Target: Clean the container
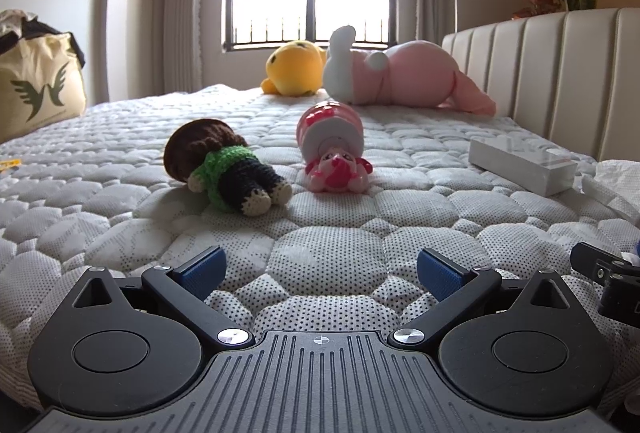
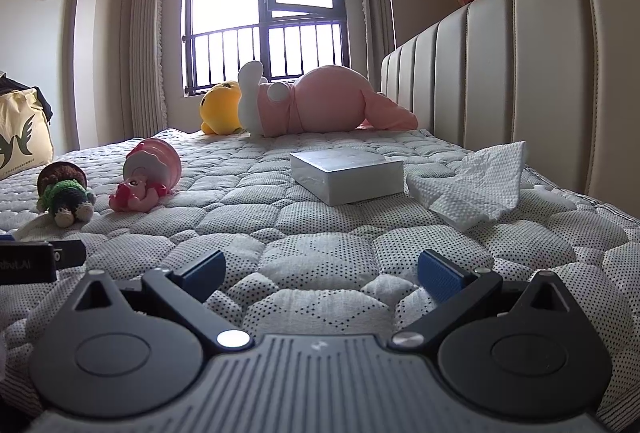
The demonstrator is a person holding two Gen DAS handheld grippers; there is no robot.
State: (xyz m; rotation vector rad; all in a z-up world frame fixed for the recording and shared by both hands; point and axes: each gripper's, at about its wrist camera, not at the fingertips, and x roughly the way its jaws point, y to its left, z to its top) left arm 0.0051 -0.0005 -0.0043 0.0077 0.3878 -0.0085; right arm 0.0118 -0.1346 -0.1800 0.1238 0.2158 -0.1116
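Note:
A flat silver box [image 2: 347,175], the container, lies on the quilted mattress [image 2: 320,257] ahead of my right gripper [image 2: 321,271]; it also shows at the right in the left wrist view as the silver box [image 1: 522,163]. A crumpled white paper towel [image 2: 474,185] lies just right of the box, and its edge, the towel [image 1: 612,181], appears in the left view. My right gripper is open, resting low over the mattress with nothing between its blue pads. My left gripper [image 1: 321,271] is likewise open and empty, pointing at the toys.
A crocheted doll [image 1: 224,165] and a pink plastic toy [image 1: 334,153] lie ahead of the left gripper. A yellow plush [image 1: 294,67] and a pink plush [image 1: 404,75] lie by the window. A padded headboard [image 2: 520,73] runs along the right; a tote bag [image 1: 36,85] stands at the left.

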